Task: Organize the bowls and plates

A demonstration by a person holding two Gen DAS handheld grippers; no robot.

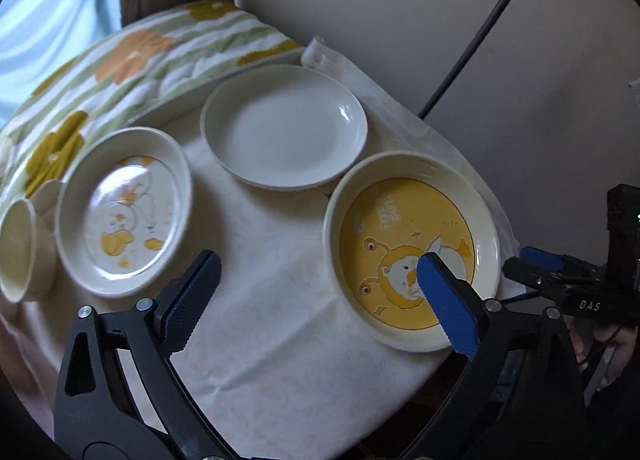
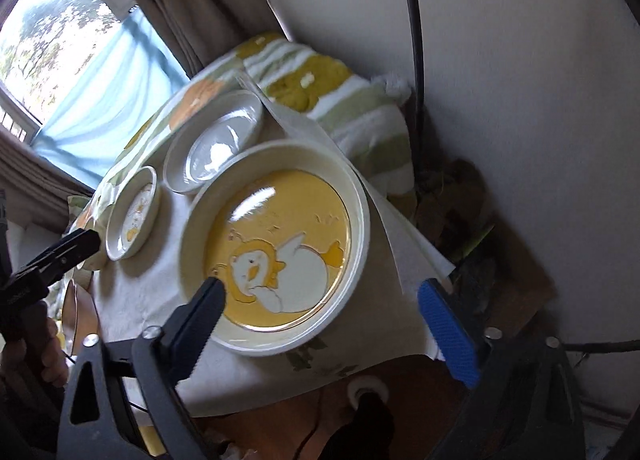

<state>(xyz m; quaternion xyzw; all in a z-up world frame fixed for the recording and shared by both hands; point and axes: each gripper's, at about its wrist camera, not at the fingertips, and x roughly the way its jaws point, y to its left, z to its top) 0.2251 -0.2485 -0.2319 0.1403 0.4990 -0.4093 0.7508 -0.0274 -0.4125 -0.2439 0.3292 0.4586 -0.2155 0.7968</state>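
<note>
**Both grippers spread above the dishes**

The yellow duck plate [image 2: 276,248] sits at the near corner of the white cloth [image 1: 260,260]. Relative to that plate, the plain white plate [image 1: 284,125] lies just behind it, rims almost touching; the pale duck plate [image 1: 124,211] is well apart to its left, with a cream cup [image 1: 24,248] just beyond. The left gripper [image 1: 320,276] hangs spread, holding nothing. The right gripper [image 2: 322,290] is spread too, its jaws empty above the yellow plate's near rim.

Three plates [image 1: 284,125] on white cloth [image 1: 260,320]; perhaps a cup [image 1: 22,248] leftmost
</note>
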